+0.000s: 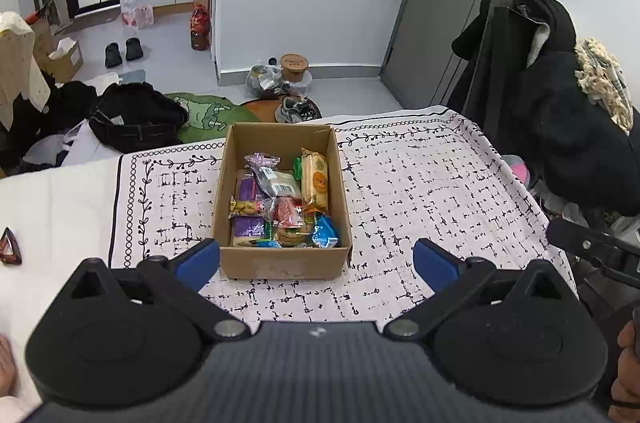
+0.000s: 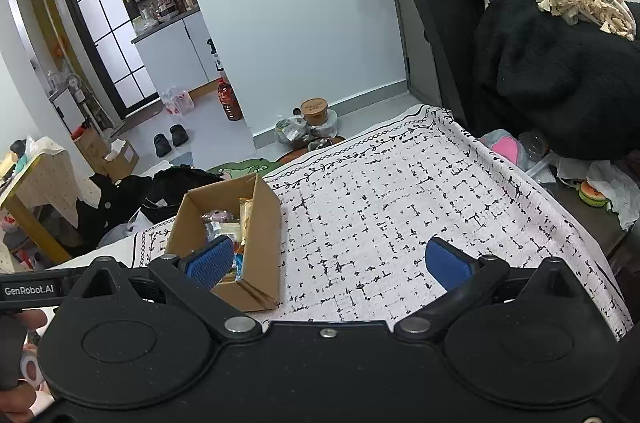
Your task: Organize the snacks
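Sitting on the patterned tablecloth (image 1: 420,183), the cardboard box (image 1: 282,265) of wrapped snacks (image 1: 280,201) runs lengthwise away from the left gripper (image 1: 316,259). That gripper is spread wide and empty, centred just before the box's near wall. The right gripper (image 2: 334,261), equally open and empty, has the box off to its left, so the left seems better placed.

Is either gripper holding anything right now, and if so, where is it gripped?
Nothing is held. The left gripper and the right gripper are both open, empty; the snacks lie in the cardboard box.

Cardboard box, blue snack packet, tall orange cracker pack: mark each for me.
cardboard box (image 1: 282,265), left wrist view, bare outer front wall.
blue snack packet (image 1: 325,231), left wrist view, middle of the wrapper, box's near right corner.
tall orange cracker pack (image 1: 315,183), left wrist view, mid-face, along the right wall.
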